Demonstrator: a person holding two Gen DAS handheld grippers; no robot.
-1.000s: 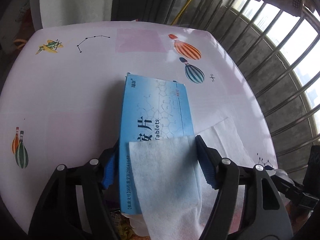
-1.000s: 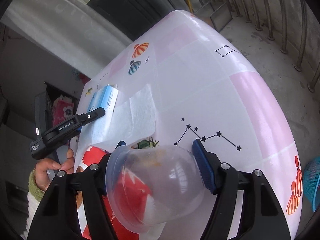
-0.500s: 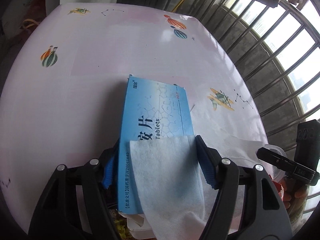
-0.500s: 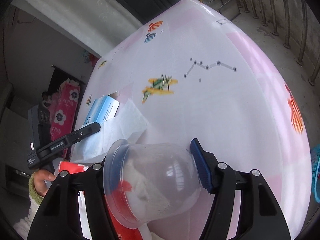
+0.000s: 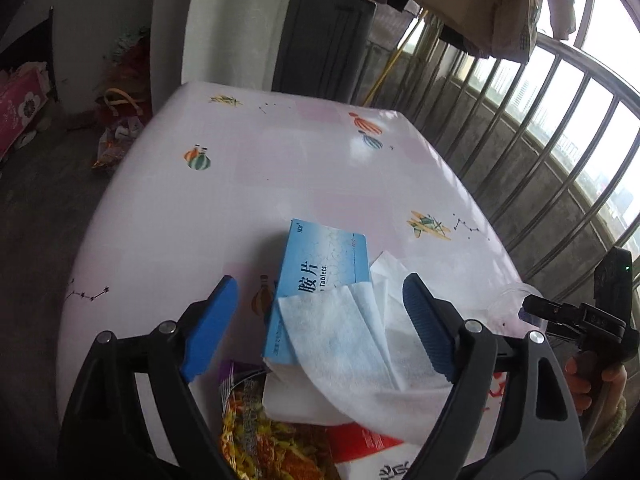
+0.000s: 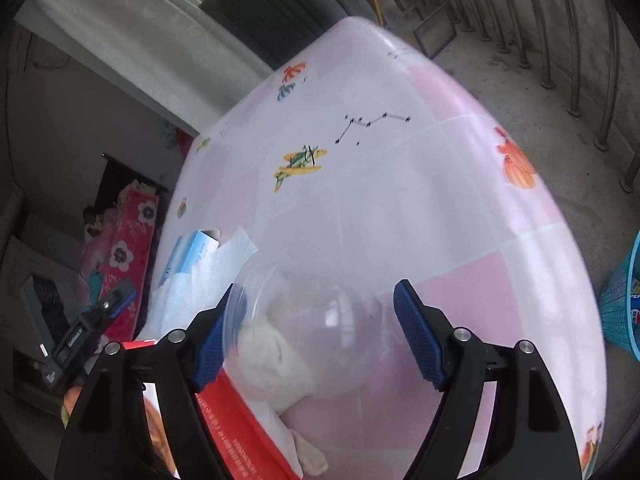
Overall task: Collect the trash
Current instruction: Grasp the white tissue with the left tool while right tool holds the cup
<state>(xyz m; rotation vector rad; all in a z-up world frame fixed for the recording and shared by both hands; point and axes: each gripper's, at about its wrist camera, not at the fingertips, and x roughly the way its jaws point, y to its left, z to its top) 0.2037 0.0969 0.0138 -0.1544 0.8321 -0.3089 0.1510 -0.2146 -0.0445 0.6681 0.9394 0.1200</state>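
Nearest your left claw (image 5: 316, 320), at the counter's near edge, lies the trash heap: one crinkly foil snack wrapper (image 5: 264, 436) printed yellow and orange, one glossy red-and-white packet (image 5: 372, 446), and soft white tissue sheets (image 5: 352, 348) with a faint quilted weave, draped over one flat blue cardboard tablet box (image 5: 324, 264). Your left claw's jaws are opening; the box and tissue sit between the ribbed blue pads (image 5: 210, 328) but neither pad presses on them.

Beside that heap, your right claw (image 6: 308, 332) is opening too. One clear, thin plastic cup (image 6: 316, 328), rounded like a dome, lies on its side between its pads with a crumpled white wad (image 6: 276, 364) inside. The left pad (image 6: 212, 344) sits at the cup's rim, the right pad stands clear of it.

Beyond the heap the counter (image 5: 224, 200) is a smooth, shiny pink-and-white cloth printed with balloons, planes and star lines. Off its far right edge stands one blue mesh basket (image 6: 622, 300) on the floor.
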